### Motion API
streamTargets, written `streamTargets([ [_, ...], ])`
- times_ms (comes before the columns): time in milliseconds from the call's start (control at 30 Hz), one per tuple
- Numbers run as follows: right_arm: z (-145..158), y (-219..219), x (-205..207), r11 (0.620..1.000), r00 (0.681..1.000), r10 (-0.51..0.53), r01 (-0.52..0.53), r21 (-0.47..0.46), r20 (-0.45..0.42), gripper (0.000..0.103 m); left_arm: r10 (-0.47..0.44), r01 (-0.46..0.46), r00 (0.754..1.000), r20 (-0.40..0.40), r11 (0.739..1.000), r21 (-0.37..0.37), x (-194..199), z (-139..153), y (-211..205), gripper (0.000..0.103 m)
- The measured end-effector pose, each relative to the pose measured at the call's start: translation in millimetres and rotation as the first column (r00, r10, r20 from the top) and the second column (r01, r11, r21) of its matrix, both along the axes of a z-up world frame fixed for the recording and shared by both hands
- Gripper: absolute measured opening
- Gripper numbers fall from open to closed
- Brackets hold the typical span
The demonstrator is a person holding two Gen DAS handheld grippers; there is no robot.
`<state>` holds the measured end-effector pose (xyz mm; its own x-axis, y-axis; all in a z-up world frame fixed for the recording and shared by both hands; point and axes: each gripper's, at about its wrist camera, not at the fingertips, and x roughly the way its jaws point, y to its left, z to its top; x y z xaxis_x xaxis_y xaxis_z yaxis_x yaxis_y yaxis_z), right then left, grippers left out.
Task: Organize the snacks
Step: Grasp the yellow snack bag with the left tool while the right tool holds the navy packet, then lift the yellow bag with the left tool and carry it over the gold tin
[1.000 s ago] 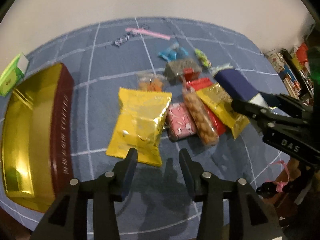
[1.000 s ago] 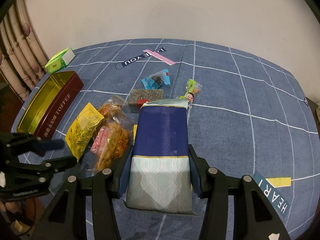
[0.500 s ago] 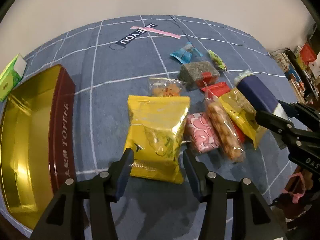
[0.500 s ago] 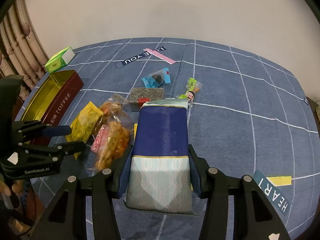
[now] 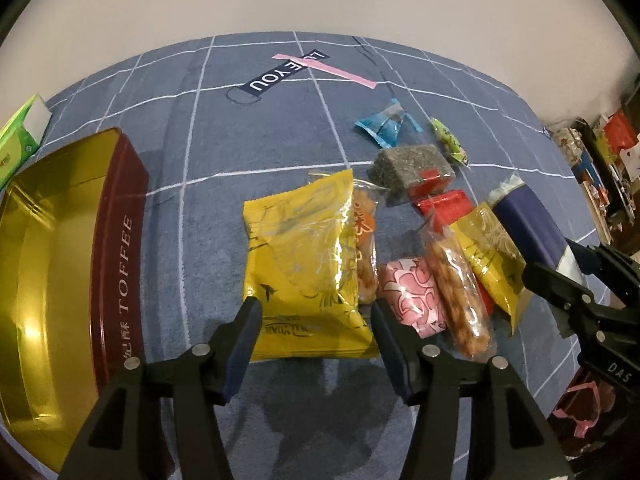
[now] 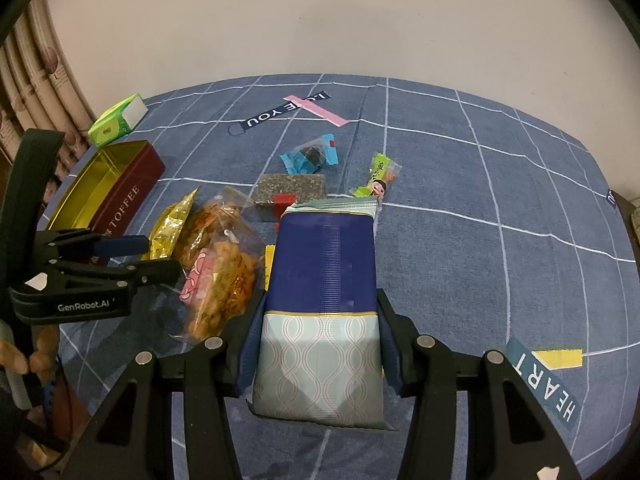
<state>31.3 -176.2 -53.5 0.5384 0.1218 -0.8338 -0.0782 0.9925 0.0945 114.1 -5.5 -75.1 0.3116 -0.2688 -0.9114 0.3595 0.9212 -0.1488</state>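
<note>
A large yellow snack bag (image 5: pixel 304 264) lies flat on the blue checked cloth (image 5: pixel 240 140). Its near end sits between the fingers of my left gripper (image 5: pixel 316 316). The jaws are opening and the pads stand at the bag's two edges without squeezing it. My right gripper (image 6: pixel 320 308) is shut on a dark blue and pale patterned packet (image 6: pixel 320 280), held above the cloth. From the right wrist view, the left gripper (image 6: pixel 156 258) shows at the left by the yellow bag (image 6: pixel 170 228). An open gold-lined toffee tin (image 5: pixel 120 260) stands to the left.
Right of the yellow bag lie a pink packet (image 5: pixel 412 292), a clear bag of fried snacks (image 5: pixel 456 288), a smaller yellow bag (image 5: pixel 492 264) and a red packet (image 5: pixel 444 208). Farther back are a grey block (image 5: pixel 408 168), blue candy (image 5: pixel 384 124), green candy (image 5: pixel 450 140) and a green box (image 5: pixel 20 140).
My left gripper has come forward and down to the yellow bag, and its jaws have widened to stand on either side of the bag's near end. The right gripper and its packet have not moved.
</note>
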Motion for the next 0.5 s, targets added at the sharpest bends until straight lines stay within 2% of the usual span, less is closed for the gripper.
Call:
streamTargets([
  [100,0.0,0.2,-0.7,1.0,1.0,0.002,-0.002,-0.001,0.002,0.047,-0.006,0.006,1.0,0.008,1.0,0.011,-2.0,0.3,-2.0,0.056],
  [233,0.3,0.2,-1.1,1.0,1.0,0.001,-0.001,0.0,0.001,0.047,-0.004,0.004,1.0,0.009,1.0,0.027,-4.8,1.4,-1.9,0.049],
  [300,0.3,0.6,-1.3,1.0,1.0,0.002,-0.002,-0.002,0.003,0.047,-0.006,0.005,1.0,0.015,1.0,0.026,-6.7,3.0,-0.9,0.04],
  [367,0.6,0.8,-2.1,1.0,1.0,0.001,-0.001,-0.001,0.006,0.047,-0.004,0.004,1.0,0.025,1.0,0.025,-9.3,7.5,1.0,0.027],
  [500,0.8,1.8,-3.4,1.0,1.0,0.005,-0.005,-0.001,0.008,0.047,-0.008,0.007,1.0,0.029,1.0,0.023,-12.0,13.3,3.0,0.022],
])
